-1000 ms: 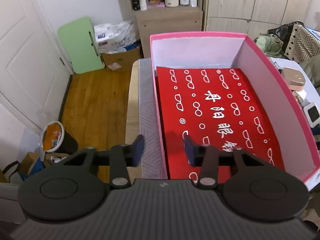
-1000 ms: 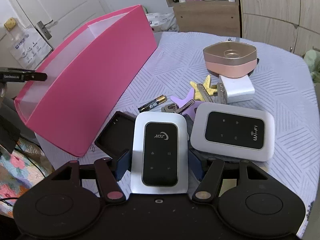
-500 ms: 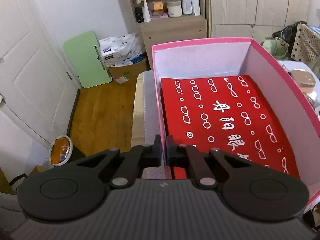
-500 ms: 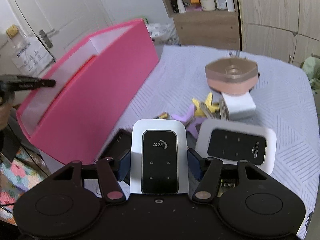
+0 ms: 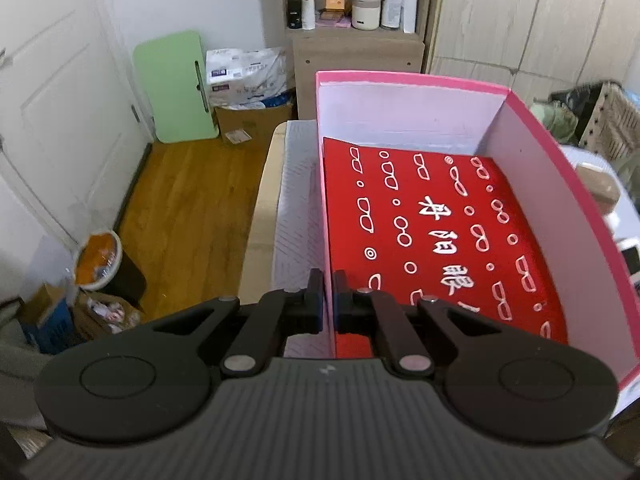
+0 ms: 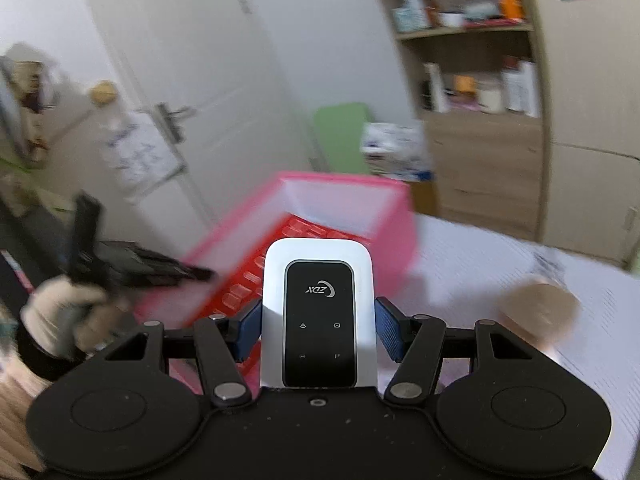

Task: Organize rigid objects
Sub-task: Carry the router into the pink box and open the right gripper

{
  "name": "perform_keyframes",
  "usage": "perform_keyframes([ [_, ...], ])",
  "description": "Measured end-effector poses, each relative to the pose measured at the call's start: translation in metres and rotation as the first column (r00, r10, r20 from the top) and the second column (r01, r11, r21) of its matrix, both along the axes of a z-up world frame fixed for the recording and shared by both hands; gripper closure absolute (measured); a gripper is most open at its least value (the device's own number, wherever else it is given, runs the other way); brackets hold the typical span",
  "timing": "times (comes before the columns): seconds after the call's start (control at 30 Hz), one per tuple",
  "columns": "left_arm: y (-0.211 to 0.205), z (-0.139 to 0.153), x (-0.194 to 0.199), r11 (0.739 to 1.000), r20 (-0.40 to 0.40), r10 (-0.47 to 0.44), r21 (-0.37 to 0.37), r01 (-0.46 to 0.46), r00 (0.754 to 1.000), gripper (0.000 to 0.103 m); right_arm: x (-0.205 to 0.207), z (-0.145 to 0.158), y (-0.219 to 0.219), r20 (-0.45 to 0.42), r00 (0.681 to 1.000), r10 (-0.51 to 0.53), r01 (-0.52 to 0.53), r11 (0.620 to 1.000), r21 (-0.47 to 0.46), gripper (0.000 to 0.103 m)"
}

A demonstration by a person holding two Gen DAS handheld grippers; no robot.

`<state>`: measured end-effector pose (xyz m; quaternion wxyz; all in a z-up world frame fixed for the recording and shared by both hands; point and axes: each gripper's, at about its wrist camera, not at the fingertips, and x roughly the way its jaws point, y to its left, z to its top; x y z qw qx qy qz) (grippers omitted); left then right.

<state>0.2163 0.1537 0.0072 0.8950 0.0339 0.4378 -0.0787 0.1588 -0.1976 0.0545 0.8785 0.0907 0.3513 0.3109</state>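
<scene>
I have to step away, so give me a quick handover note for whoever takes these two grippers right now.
Left gripper: shut on the near left wall of the pink box, steadying it.
Right gripper: shut on the white pocket wifi router, held in the air in front of the box.
Box: holds only a red printed sheet.
Done: nothing placed in the box.
Left: set this router inside, release. A tan dish shows blurred on the table; any other items are out of view.

Even, soft indoor light — left wrist view sharp, right wrist view motion-blurred, both fisheye-bent at edges.
</scene>
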Motion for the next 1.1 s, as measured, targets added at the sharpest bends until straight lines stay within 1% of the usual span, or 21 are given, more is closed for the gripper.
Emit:
perform_keyframes([
  [0.07, -0.003, 0.000, -0.006, 1.000, 0.012, -0.007, 0.006, 0.006, 1.000, 0.098, 0.011, 0.009, 0.021, -0.024, 0.998, 0.055, -0.055, 0.998, 0.020, 0.038],
  [0.13, -0.007, 0.000, -0.011, 1.000, 0.030, -0.009, 0.017, 0.008, 1.000, 0.098, 0.028, 0.011, 0.045, -0.071, 0.992, 0.101, -0.099, 0.994, 0.035, 0.038],
  [0.23, -0.010, -0.001, -0.017, 1.000, 0.069, 0.000, 0.026, -0.002, 0.998, 0.099, 0.060, 0.005, 0.078, -0.147, 0.982, 0.121, -0.118, 0.992, 0.032, 0.038],
  [0.33, -0.011, -0.002, -0.024, 1.000, 0.110, 0.022, 0.017, -0.024, 0.994, 0.099, 0.087, -0.004, 0.108, -0.217, 0.973, 0.079, -0.073, 0.997, 0.034, 0.038],
  [0.4, -0.013, 0.000, -0.027, 0.999, 0.138, 0.042, 0.008, -0.043, 0.990, 0.099, 0.108, -0.016, 0.129, -0.279, 0.958, 0.061, -0.058, 0.998, 0.017, 0.038],
  [0.47, -0.016, 0.003, -0.030, 0.999, 0.181, 0.045, 0.019, -0.049, 0.983, 0.099, 0.123, -0.030, 0.147, -0.324, 0.945, 0.040, -0.046, 0.999, -0.010, 0.038],
  [0.53, -0.017, 0.007, -0.031, 0.998, 0.205, 0.046, 0.023, -0.052, 0.978, 0.099, 0.142, -0.048, 0.164, -0.396, 0.918, 0.016, -0.030, 0.999, -0.029, 0.038],
  [0.6, -0.015, 0.009, -0.030, 0.999, 0.207, 0.042, 0.013, -0.046, 0.977, 0.099, 0.157, -0.062, 0.169, -0.436, 0.900, -0.012, -0.007, 0.999, -0.043, 0.038],
  [0.73, -0.009, 0.009, -0.027, 1.000, 0.195, 0.027, -0.007, -0.026, 0.980, 0.100, 0.178, -0.079, 0.177, -0.444, 0.890, -0.104, 0.073, 0.994, -0.087, 0.038],
  [0.83, -0.006, 0.009, -0.026, 1.000, 0.186, 0.020, -0.020, -0.017, 0.982, 0.099, 0.184, -0.094, 0.177, -0.486, 0.863, -0.138, 0.114, 0.990, -0.079, 0.038],
  [0.93, -0.006, 0.009, -0.028, 1.000, 0.184, 0.016, -0.027, -0.011, 0.983, 0.099, 0.188, -0.100, 0.175, -0.507, 0.846, -0.163, 0.146, 0.987, -0.074, 0.038],
  [1.0, -0.007, 0.010, -0.028, 1.000, 0.183, 0.014, -0.024, -0.010, 0.983, 0.099, 0.190, -0.107, 0.177, -0.508, 0.843, -0.173, 0.151, 0.985, -0.085, 0.038],
  [1.1, -0.007, 0.010, -0.026, 1.000, 0.175, 0.008, -0.021, -0.004, 0.985, 0.099, 0.188, -0.104, 0.182, -0.491, 0.853, -0.177, 0.144, 0.984, -0.103, 0.037],
])
